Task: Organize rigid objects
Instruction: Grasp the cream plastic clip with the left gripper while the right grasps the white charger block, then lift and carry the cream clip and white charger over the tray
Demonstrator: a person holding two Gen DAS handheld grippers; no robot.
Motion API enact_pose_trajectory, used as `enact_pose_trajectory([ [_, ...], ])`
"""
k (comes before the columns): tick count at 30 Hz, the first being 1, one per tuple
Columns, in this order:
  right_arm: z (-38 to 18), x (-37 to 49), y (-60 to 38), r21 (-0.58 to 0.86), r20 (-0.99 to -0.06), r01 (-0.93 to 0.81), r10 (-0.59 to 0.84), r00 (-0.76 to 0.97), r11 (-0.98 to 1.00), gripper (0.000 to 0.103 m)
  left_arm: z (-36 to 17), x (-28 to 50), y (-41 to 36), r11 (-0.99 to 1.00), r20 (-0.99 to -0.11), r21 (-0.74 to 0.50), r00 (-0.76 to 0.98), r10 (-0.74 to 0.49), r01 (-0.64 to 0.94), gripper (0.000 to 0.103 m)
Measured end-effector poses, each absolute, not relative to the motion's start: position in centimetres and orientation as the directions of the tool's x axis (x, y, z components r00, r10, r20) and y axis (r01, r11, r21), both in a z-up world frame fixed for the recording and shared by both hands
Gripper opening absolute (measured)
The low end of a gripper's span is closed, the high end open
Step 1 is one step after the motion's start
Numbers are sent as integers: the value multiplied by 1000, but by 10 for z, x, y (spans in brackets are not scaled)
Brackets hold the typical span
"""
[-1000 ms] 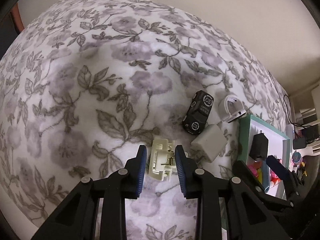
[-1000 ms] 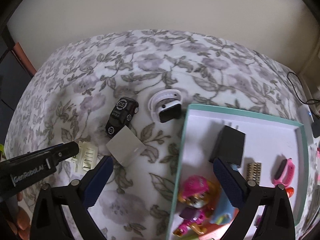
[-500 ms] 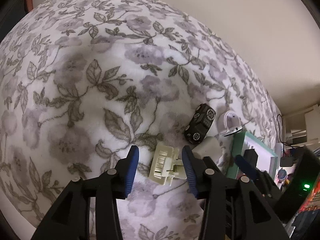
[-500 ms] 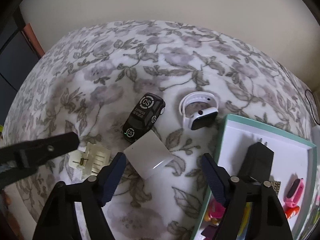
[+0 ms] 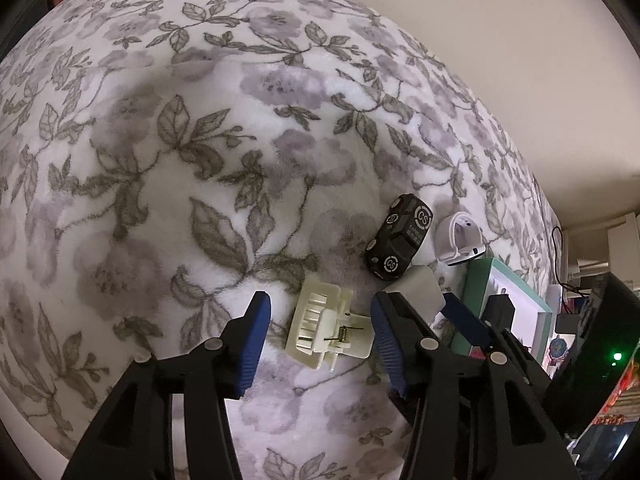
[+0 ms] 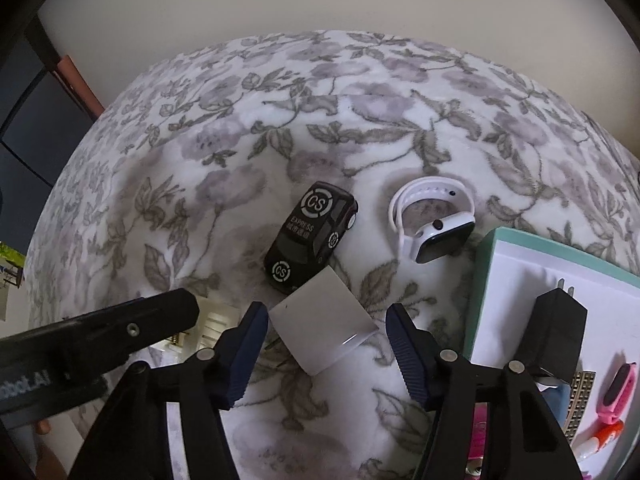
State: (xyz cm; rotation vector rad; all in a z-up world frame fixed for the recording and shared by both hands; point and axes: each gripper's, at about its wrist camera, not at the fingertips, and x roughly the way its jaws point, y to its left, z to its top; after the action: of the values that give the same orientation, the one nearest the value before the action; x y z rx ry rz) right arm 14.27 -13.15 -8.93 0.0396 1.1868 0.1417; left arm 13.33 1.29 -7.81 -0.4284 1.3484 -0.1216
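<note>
1. Left tool (image 5: pixel 318 334): jaws apart, just been opening; cream hair clip (image 5: pixel 326 326) lies between them on the blanket, pads not pressing it.
2. Hair clip: cream plastic claw type, ribbed teeth, small metal spring showing, lying flat.
3. Right tool (image 6: pixel 324 350): jaws apart, just been closing; white square block (image 6: pixel 324 326) sits between them, pads clear of both sides.
4. Block: plain white, glossy, rounded corners, turned diamond-wise to the pads.
5. Black toy car (image 6: pixel 310 238) with "CS" roundels and "EXPRESS" lettering, just beyond the block, nearly touching its far corner.
6. White smartwatch (image 6: pixel 434 222), strap looped, dark screen, between the car and the tray's near-left corner.
7. Teal-rimmed tray (image 6: pixel 486 258) with white floor, at the bed's right side; holds a black plug adapter (image 6: pixel 554 332), pink band (image 6: pixel 618 390), other small items partly hidden.
8. Surface: bed with fuzzy white blanket (image 5: pixel 160 160), grey-purple flower and leaf print.
9. Room: plain cream wall (image 6: pixel 320 0) behind the bed; cables and clutter past the right edge.
</note>
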Motion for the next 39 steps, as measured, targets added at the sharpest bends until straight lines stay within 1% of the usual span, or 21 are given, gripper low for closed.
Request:
enact_pose_trajectory([
  [2, -91, 142, -130, 101, -922, -95, 129, 365, 990, 62, -78, 134, 12, 918, -918, -365, 226, -327, -155, 53],
  [6, -90, 138, -129, 89, -919, -94, 119, 377, 992, 61, -80, 134, 8, 922, -921, -358, 215, -324, -146, 54],
  [10, -89, 129, -139, 114, -917, -65, 131, 378, 991, 61, -81, 136, 1, 930, -926, -346, 206, -316, -125, 54],
  [14, -89, 123, -149, 138, -918, -35, 141, 370, 990, 61, -84, 135, -8, 943, -936, -319, 192, -296, -99, 60],
  [17, -88, 119, -155, 156, -919, -12, 149, 365, 988, 61, -89, 136, -14, 947, -939, -311, 179, -293, -83, 61],
  [22, -87, 113, -154, 140, -922, -35, 143, 360, 990, 61, -105, 136, -22, 963, -959, -260, 137, -249, -65, 61],
  [26, -87, 111, -154, 148, -921, -35, 150, 358, 988, 61, -107, 136, -26, 972, -964, -233, 144, -224, -42, 60],
  [28, -87, 110, -154, 153, -921, -36, 155, 357, 988, 61, -108, 135, -28, 975, -967, -219, 145, -212, -33, 58],
  [29, -87, 110, -155, 157, -920, -35, 159, 357, 987, 61, -107, 135, -29, 978, -968, -209, 146, -203, -27, 50],
  [34, -85, 106, -157, 172, -919, -32, 172, 355, 985, 61, -104, 131, -43, 980, -969, -197, 154, -194, -2, 49],
  [39, -76, 99, -165, 216, -909, -8, 204, 363, 976, 61, -93, 130, -40, 982, -966, -187, 180, -185, 6, 49],
])
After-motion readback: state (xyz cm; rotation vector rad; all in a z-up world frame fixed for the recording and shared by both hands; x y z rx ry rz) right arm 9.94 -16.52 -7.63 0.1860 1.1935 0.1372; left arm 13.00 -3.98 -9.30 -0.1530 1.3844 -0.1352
